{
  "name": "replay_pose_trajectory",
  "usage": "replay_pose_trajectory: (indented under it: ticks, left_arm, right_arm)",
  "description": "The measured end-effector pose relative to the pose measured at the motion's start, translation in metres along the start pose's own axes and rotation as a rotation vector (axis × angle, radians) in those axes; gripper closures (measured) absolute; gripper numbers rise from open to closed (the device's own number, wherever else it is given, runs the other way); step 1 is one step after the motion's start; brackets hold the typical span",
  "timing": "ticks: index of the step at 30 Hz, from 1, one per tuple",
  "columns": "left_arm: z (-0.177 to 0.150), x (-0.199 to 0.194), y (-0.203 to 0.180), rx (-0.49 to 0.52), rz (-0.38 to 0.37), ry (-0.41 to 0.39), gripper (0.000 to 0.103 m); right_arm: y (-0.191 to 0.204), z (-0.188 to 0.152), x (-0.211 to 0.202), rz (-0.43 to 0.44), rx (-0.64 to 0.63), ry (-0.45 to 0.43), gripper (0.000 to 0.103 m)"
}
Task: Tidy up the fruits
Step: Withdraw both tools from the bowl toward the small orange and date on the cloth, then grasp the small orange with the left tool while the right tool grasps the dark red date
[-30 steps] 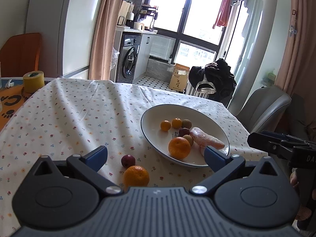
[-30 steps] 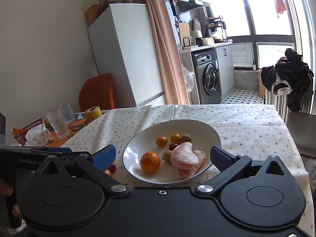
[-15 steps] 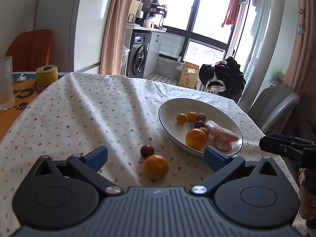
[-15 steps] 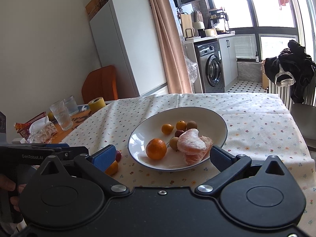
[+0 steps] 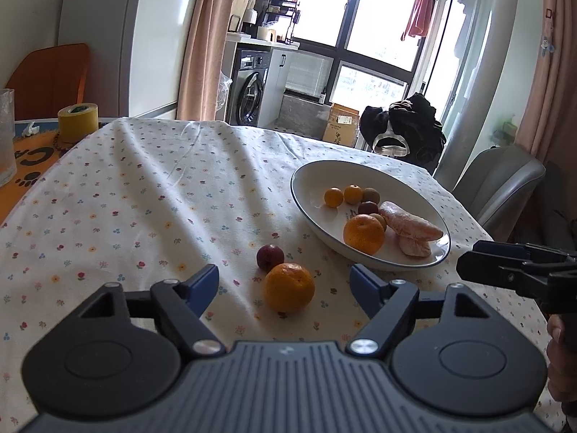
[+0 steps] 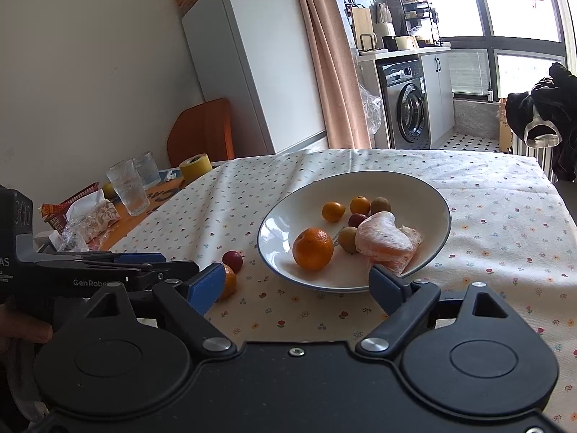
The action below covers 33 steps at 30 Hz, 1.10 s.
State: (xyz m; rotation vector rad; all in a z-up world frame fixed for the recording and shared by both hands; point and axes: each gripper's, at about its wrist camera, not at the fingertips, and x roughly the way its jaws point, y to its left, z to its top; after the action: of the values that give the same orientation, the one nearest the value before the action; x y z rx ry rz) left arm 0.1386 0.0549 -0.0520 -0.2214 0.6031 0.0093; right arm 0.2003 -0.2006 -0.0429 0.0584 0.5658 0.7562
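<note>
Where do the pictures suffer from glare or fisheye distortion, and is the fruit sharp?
Left wrist view: the window is blown out white, the door frame bows, yet the orange on the cloth is sharp. Right wrist view: glare at the upper right, a dark corner vignette, and the plate is in focus.

L gripper (image 5: 285, 283) jaws wide apart, empty. R gripper (image 6: 297, 281) likewise apart, empty; both low, roughly level, prob. side by side.

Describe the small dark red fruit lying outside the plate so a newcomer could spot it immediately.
Find the white plate on the floral tablecloth. On the cloth just outside its near-left rim lie two fruits side by side. The dark red fruit is the smaller one, beside the orange.
</note>
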Motion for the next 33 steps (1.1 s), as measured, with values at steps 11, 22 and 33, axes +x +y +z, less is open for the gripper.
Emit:
replay_pose_trajectory:
  ticks: [11, 22, 33]
  left_arm:
    - [-0.005, 0.027, -0.001, -0.007, -0.024, 0.061, 0.048]
    - [-0.009, 0.035, 0.007, -0.034, -0.029, 0.085, 0.067]
    - [-0.004, 0.016, 0.030, -0.076, 0.010, 0.039, 0.067]
  right_arm:
    - [0.009, -0.004, 0.018, 0.042, -0.028, 0.054, 0.030]
    - [0.022, -0.002, 0.039, 0.093, -0.053, 0.090, 0.033]
    - [0.040, 0.003, 0.058, 0.124, -0.101, 0.118, 0.037]
